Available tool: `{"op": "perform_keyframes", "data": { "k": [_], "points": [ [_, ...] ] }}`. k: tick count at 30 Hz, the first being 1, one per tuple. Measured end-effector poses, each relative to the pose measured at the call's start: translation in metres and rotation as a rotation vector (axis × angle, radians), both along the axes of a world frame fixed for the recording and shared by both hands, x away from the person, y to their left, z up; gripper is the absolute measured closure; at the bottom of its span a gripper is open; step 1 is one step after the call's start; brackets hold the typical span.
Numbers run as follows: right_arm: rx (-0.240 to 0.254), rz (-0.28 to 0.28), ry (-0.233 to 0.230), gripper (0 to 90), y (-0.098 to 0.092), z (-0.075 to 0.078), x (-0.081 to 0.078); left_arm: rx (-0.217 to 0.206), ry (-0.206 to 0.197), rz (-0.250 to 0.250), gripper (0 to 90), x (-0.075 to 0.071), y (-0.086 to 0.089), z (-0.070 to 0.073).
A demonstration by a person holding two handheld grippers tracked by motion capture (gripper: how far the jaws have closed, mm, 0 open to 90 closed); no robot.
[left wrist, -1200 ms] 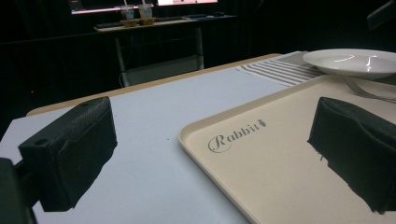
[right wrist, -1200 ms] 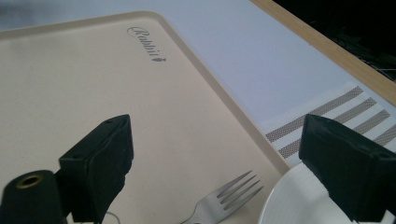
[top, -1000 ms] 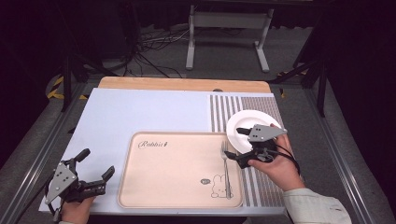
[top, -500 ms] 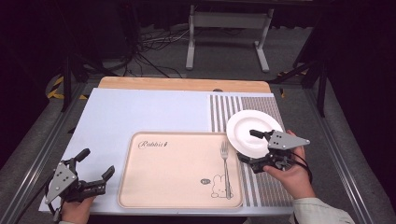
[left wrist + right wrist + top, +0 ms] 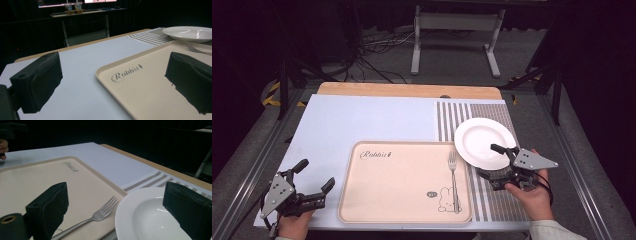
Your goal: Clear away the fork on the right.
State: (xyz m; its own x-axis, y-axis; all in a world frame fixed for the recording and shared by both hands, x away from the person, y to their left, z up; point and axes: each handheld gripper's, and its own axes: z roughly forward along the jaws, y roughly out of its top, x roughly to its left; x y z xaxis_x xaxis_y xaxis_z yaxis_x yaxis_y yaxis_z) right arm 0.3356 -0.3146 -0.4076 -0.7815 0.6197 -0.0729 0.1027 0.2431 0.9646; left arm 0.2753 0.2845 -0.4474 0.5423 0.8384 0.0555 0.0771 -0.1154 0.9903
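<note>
A beige tray [image 5: 404, 180] printed with "Rabbit" lies at the front middle of the table. A silver fork [image 5: 453, 175] rests along its right side, tines pointing away from me. A white plate [image 5: 485, 142] sits on the striped mat, touching the tray's right edge. My right gripper [image 5: 488, 161] stands open at the plate's near edge, with nothing between its fingers. Its own view shows the fork [image 5: 100, 213] and plate [image 5: 150, 220] just ahead. My left gripper [image 5: 317, 173] stands open and empty, left of the tray [image 5: 150, 82], low over the table.
A pale blue mat [image 5: 362, 125] covers the table's left and middle, and a striped placemat [image 5: 492, 205] lies on the right. A wooden strip [image 5: 407, 90] runs along the far edge. A metal stand [image 5: 452, 40] and cables sit on the floor beyond.
My right gripper has drawn back to the right and toward me, away from the fork on the tray. The left gripper has stayed put.
</note>
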Motion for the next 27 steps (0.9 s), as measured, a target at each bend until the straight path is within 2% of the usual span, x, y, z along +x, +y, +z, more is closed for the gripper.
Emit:
{"op": "perform_keyframes", "data": {
  "k": [4,12,15,16,18,22,27],
  "points": [
    [0.03,-0.009,-0.01,6.3,-0.006,-0.01,-0.002,-0.001,0.0,0.001,1.6,0.0,0.001,0.0],
    [0.031,-0.015,0.003,4.1,-0.018,-0.022,-0.005,0.002,0.001,0.0,1.4,0.002,0.003,-0.001],
    [0.028,-0.033,0.004,3.6,-0.023,-0.026,-0.006,0.005,-0.001,-0.001,1.3,0.002,0.004,-0.001],
    [0.074,-0.047,0.005,3.6,-0.027,-0.03,-0.007,0.006,-0.002,0.0,1.4,0.002,0.004,-0.002],
    [0.071,-0.074,0.003,3.5,-0.029,-0.032,-0.007,0.008,0.001,-0.001,1.3,0.003,0.004,-0.003],
    [0.063,-0.092,0.013,3.2,-0.032,-0.036,-0.008,0.007,0.0,-0.001,1.3,0.003,0.005,-0.003],
    [0.04,-0.094,0.027,2.9,-0.033,-0.038,-0.008,0.003,0.001,-0.003,1.2,0.005,0.006,-0.004]
  ]
}}
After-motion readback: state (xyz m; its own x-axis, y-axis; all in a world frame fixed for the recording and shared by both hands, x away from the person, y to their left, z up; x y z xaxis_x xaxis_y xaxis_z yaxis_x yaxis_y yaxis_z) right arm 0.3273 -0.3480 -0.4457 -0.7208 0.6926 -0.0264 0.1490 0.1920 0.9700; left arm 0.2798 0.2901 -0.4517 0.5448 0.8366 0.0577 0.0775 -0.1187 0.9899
